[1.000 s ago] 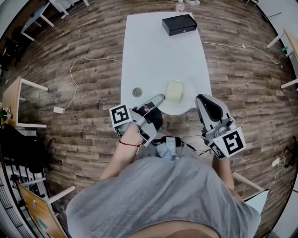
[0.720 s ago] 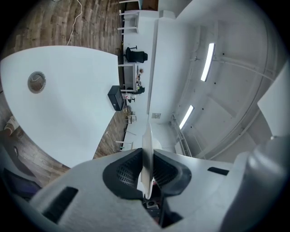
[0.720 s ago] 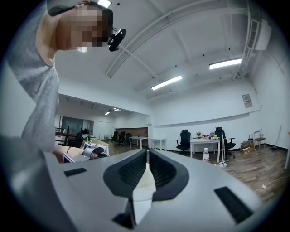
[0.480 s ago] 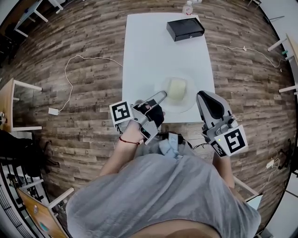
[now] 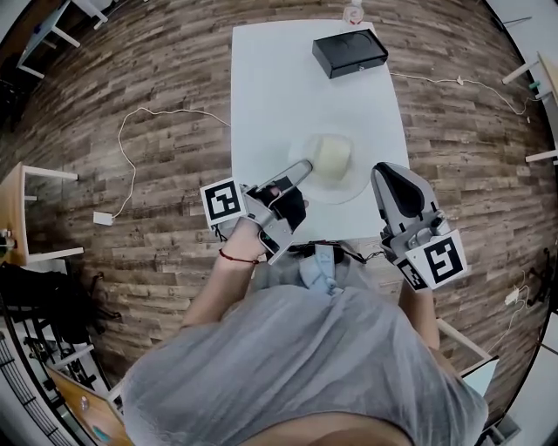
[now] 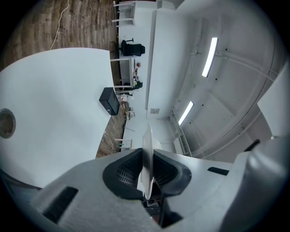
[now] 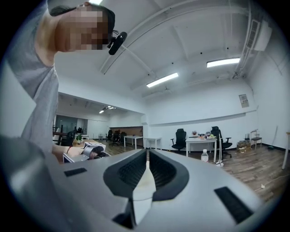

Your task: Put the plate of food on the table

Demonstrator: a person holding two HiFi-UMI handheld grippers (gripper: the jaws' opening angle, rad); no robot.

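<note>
Plate (image 5: pixel 349 190), one only, sits on the white desk (image 5: pixel 270 96) close to its near edge, right of the middle, carrying one pale block of food (image 5: pixel 331 157). Two grippers pinch it from opposite sides. The left gripper (image 5: pixel 305 164) has its jaws closed on the plate's left rim, which shows as a thin white blade between them. The right gripper (image 5: pixel 377 170) meets the right rim, jaws nearly together on a pale sliver. One black box (image 5: pixel 350 52) lies at the far right corner, one bottle (image 5: pixel 353 12) by the far edge.
</note>
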